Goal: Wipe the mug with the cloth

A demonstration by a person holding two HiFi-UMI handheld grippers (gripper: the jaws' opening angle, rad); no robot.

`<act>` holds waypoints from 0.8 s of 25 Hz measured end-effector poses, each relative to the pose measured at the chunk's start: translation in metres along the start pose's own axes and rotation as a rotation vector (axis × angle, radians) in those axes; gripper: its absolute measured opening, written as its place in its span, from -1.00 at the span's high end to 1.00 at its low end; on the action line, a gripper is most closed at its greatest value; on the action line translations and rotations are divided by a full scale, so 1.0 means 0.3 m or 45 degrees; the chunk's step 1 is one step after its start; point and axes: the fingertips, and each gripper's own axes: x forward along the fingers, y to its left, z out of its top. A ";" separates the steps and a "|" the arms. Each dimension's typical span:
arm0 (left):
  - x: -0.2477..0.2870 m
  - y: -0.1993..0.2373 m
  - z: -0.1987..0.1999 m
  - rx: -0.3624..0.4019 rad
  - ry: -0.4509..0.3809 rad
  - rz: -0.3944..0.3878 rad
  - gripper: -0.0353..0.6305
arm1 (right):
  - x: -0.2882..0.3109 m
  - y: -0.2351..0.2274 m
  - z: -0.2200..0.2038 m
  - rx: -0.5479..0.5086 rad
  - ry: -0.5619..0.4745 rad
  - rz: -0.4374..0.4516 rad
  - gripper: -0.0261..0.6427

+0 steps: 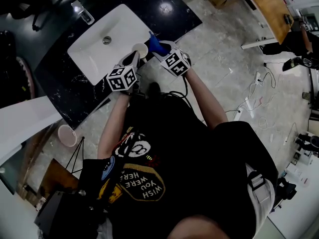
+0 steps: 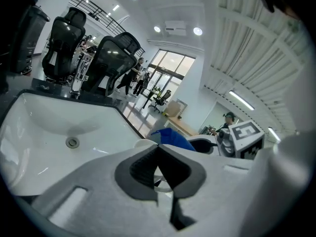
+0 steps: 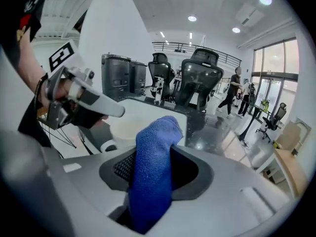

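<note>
Right gripper [image 3: 154, 174] is clamped down on the blue cloth [image 3: 155, 149], jaws nearly together, with a rounded fold of cloth standing out past its tips. Left gripper [image 2: 159, 168] is shut on the mug [image 2: 144, 143]; its own view shows only a thin pale part pinched between the pads, and whether that is the wall or the handle cannot be told. From the right gripper, the mug [image 3: 126, 127] lies just ahead and to its left, close beyond the cloth fold, and the left gripper [image 3: 98, 107] reaches over the mug's rim from that same side. In the head view the two grippers converge over the near edge of the white sink [image 1: 94, 59] set in the dark bench [image 1: 164, 14], the cloth [image 1: 154, 43] just beside the mug [image 1: 140, 50], possibly touching its rim. The mug stands roughly upright, long axis vertical, mouth facing up and showing its pale interior. A small ring low on its near side looks like the handle, pointing back toward the person. The right gripper is therefore the one placed to work: judging by this layout, a short push forward and left would bring the fold onto the rim or into the mouth.
</note>
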 end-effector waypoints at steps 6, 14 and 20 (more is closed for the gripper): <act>-0.028 0.019 -0.002 -0.011 -0.005 0.025 0.88 | 0.049 0.097 -0.068 -0.069 0.113 0.131 0.42; -0.046 0.032 -0.004 -0.016 -0.010 0.039 0.88 | -0.025 0.113 -0.125 0.074 0.043 0.123 0.42; -0.036 0.035 -0.014 -0.024 -0.009 0.043 0.88 | 0.065 0.012 -0.036 0.066 0.073 0.069 0.42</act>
